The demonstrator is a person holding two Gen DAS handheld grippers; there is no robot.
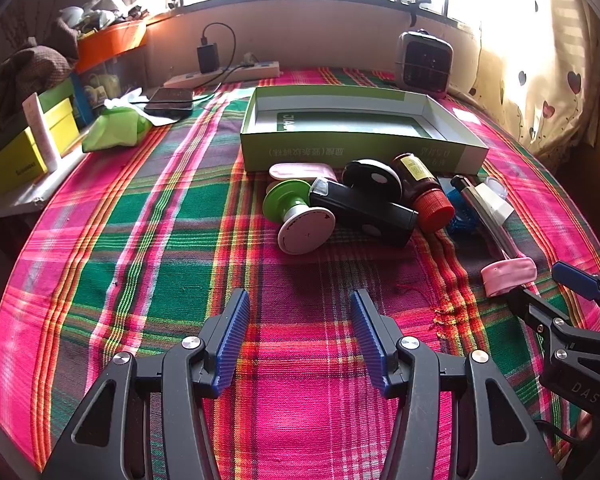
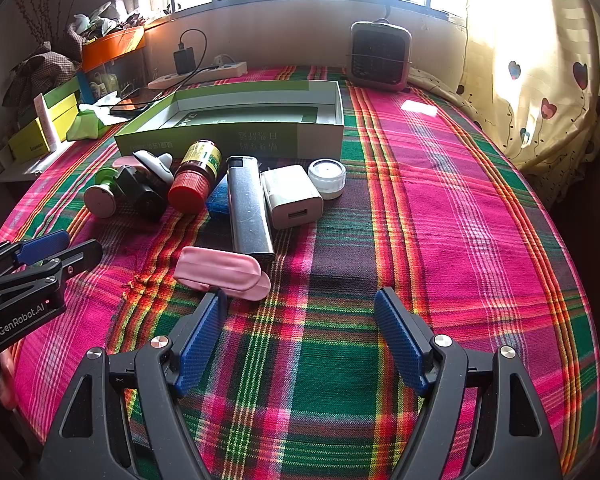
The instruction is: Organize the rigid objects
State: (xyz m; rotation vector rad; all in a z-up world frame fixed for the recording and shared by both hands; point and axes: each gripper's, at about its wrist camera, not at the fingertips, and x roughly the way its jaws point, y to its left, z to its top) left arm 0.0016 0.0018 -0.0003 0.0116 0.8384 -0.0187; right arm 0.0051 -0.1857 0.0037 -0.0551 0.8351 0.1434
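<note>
- From my left wrist view, the blue block (image 1: 462, 216) is mostly hidden behind the silver bar (image 1: 486, 216) and the red-capped bottle (image 1: 422, 186).
- The pink case (image 1: 300, 170) by the box (image 1: 356, 148) is half covered by the green-and-white spool (image 1: 296, 216).
- The right claw (image 1: 548, 284) shows only partly here; its body runs off the edge.
- In my right wrist view, the left claw (image 2: 66, 246) is likewise cut by the frame.
- Print on the box wall is too blurred for me to read.
- The window glare washes out everything outside.
</note>
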